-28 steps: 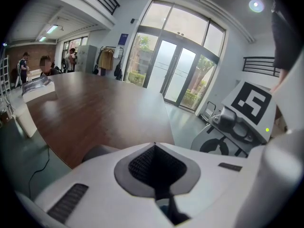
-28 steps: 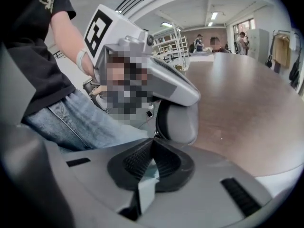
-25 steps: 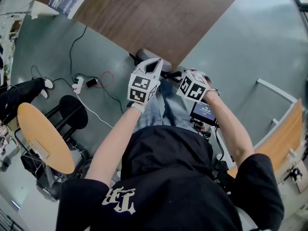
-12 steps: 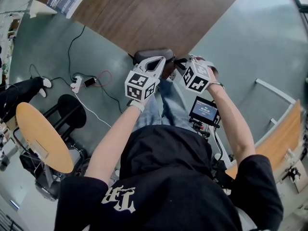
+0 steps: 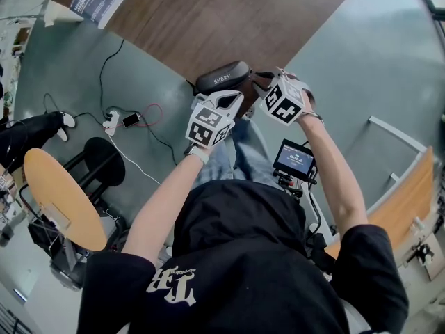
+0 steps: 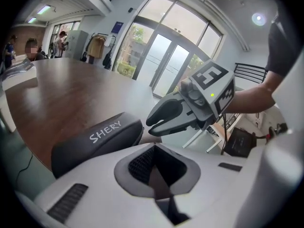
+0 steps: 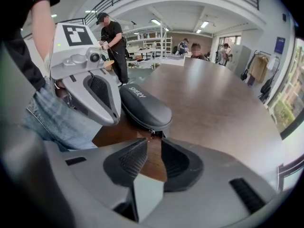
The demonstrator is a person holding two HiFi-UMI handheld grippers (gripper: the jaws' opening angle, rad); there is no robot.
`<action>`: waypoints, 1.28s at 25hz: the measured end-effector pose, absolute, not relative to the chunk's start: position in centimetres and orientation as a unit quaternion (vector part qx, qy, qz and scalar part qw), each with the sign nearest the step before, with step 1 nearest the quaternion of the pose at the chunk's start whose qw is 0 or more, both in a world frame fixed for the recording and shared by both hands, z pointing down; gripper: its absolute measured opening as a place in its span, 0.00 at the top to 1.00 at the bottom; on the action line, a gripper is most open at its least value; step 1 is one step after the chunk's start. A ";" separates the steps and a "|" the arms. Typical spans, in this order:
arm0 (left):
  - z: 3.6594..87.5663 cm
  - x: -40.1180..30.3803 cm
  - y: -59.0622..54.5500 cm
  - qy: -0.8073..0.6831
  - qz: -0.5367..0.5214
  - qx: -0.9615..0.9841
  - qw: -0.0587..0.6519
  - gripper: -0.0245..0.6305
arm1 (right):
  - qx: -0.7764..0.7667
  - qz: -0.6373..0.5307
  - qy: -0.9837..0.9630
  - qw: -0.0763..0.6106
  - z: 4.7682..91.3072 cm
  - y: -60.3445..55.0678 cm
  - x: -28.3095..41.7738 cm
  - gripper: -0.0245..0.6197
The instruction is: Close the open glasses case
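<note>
The glasses case [image 5: 222, 78] lies on the corner of the brown table [image 5: 208, 19], right in front of the tips of the right claw [image 7: 153, 144]. Its lid is down and I see no gap along the edge, so I think it is shut now. Because the lid is down, nobody can see what is inside.

The right claw has just been opening. Its two sides are a little apart and nothing is pinched between them. The small zip puller [image 7: 152, 134] sits just past its tips, at the end of the case nearest to it.

The left claw [image 6: 153, 150] is closed, with nothing in it. The case is ahead of it and a bit to its left, very near. I cannot tell if they touch.

I think the job now is to let go cleanly. The right claw should open a bit more, then back away straight, so it does not catch the puller and tug the zip open. The case is close to the table's edge, so no bumping. The left claw can guard the case from sliding.
</note>
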State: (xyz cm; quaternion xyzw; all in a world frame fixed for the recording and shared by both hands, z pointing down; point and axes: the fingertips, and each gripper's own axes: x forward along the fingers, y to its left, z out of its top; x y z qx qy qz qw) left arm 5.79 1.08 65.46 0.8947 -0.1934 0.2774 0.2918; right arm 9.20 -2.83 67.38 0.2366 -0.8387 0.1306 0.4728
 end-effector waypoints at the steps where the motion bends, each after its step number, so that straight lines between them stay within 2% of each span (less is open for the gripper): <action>1: 65.1 5.7 1.0 -0.192 0.275 0.896 0.289 0.96 | 0.236 0.134 -0.838 0.473 67.4 -2.8 9.3 0.86; 8: 59.4 3.7 0.7 -0.198 0.250 0.917 0.241 0.96 | 0.283 0.124 -0.842 0.443 62.7 -2.2 11.3 0.85; 9: 58.3 3.2 0.7 -0.204 0.247 0.918 0.234 0.96 | 0.293 0.116 -0.844 0.435 61.4 -1.9 11.6 0.88; 10: 57.2 2.6 0.9 -0.210 0.244 0.919 0.229 0.96 | 0.302 0.107 -0.846 0.427 59.9 -1.6 11.8 0.97; 11: 56.1 2.0 1.0 -0.217 0.241 0.919 0.225 0.96 | 0.309 0.097 -0.848 0.420 58.4 -1.3 12.0 0.98; 24: 42.9 -2.9 1.4 -0.290 0.135 0.933 0.165 0.96 | 0.356 0.050 -0.885 0.297 42.2 -0.7 10.3 0.98; 32: 41.0 -4.5 1.2 -0.331 0.101 0.927 0.144 0.96 | 0.362 0.034 -0.889 0.279 39.6 -0.3 10.3 0.98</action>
